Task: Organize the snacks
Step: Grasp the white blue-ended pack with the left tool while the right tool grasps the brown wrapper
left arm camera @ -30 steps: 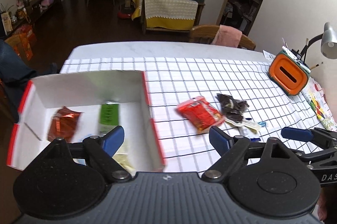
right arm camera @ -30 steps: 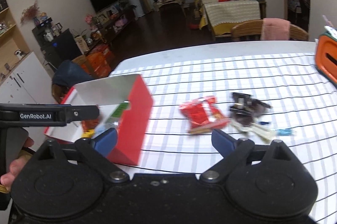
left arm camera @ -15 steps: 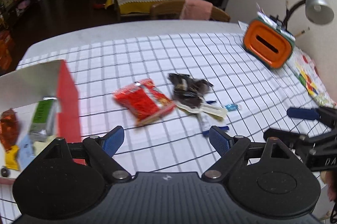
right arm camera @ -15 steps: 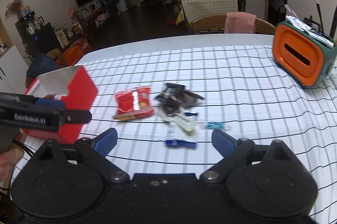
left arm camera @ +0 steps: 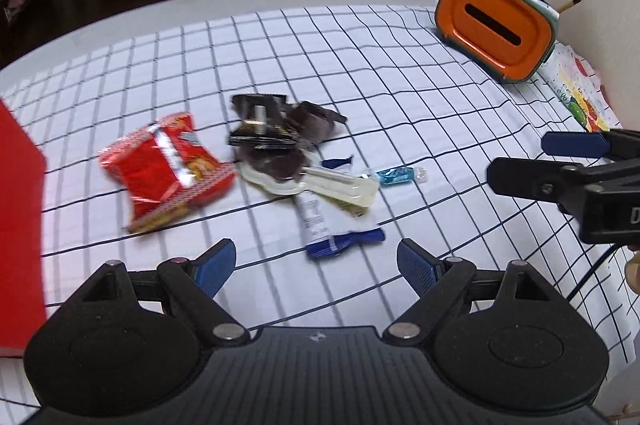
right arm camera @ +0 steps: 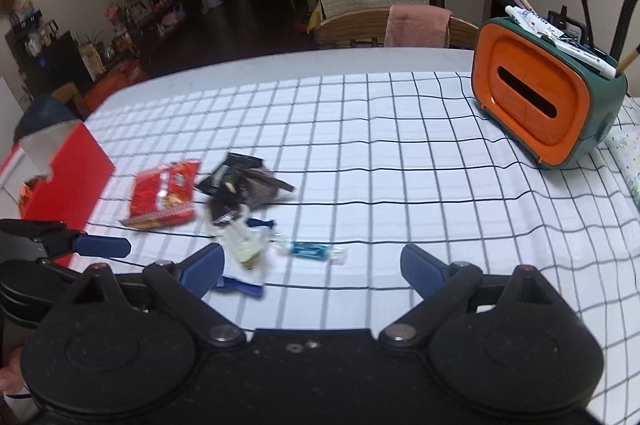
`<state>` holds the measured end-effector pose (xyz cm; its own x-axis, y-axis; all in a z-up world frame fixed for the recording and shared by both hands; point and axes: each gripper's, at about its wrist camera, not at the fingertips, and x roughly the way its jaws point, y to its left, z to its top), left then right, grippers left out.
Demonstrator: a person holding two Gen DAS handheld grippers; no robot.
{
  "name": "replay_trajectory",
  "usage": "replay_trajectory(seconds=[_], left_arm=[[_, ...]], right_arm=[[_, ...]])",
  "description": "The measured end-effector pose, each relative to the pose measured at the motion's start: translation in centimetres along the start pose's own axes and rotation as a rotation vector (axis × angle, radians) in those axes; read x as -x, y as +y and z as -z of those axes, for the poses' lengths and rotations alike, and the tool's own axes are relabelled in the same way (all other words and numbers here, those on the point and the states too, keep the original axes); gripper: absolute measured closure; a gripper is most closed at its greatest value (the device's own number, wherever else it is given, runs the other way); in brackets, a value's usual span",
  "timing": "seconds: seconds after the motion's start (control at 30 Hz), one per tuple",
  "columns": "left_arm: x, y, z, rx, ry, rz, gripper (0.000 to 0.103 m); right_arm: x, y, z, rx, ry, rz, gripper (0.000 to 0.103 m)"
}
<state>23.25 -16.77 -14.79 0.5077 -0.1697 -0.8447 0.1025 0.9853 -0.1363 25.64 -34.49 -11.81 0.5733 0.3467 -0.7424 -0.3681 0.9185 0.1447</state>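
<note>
Grid-clothed bench (left arm camera: 400,65): your left claw (left arm camera: 316,261) and right claw (right arm camera: 312,265), both spread empty, face the snack pile (left arm camera: 280,161); red box (right arm camera: 76,177) far left.

In front of you is a table (left arm camera: 132,13) covered by a white tablecloth (right arm camera: 360,129) with a black grid. Near its middle lies a loose cluster of snacks: a red snack packet (left arm camera: 166,167) (right arm camera: 164,193), just beside it dark wrappers (left arm camera: 276,133) overlapping a cream-coloured packet (left arm camera: 320,185), a blue-and-white sachet (left arm camera: 328,225) and a small blue candy (right arm camera: 310,249). At the left edge stands a red box (right arm camera: 76,177). Well apart, at the far right, stands an orange and green organizer (right arm camera: 548,105).
</note>
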Motion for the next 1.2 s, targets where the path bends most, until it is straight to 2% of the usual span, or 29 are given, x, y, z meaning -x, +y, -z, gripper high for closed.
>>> replay_trajectory(seconds=[0.33, 0.8, 0.97, 1.03, 1.1, 1.2], left_arm=[[-4.8, -1.1, -1.4, 0.058, 0.044, -0.042, 0.015], [-7.6, -1.6, -2.8, 0.049, 0.087, -0.11, 0.015], [-7.7, -1.4, -2.9, 0.051, 0.091, -0.08, 0.031], [-7.7, -1.6, -2.9, 0.035, 0.085, -0.083, 0.043], [-7.6, -1.8, -2.9, 0.016, 0.079, -0.081, 0.05], [-7.4, -1.4, -2.9, 0.02, 0.075, -0.064, 0.054]], right_arm=[[-3.9, -2.6, -1.1, 0.052, 0.062, 0.006, 0.01], [-7.4, -2.9, -2.9, 0.1, 0.094, -0.032, 0.016], [-8.3, -2.4, -3.5, 0.134, 0.1, -0.055, 0.018], [-8.8, -2.0, -3.8, 0.147, 0.106, -0.069, 0.022], [-9.4, -1.3, -4.2, 0.173, 0.107, -0.084, 0.023], [-10.6, -0.1, -5.0, 0.194, 0.11, -0.123, 0.027]])
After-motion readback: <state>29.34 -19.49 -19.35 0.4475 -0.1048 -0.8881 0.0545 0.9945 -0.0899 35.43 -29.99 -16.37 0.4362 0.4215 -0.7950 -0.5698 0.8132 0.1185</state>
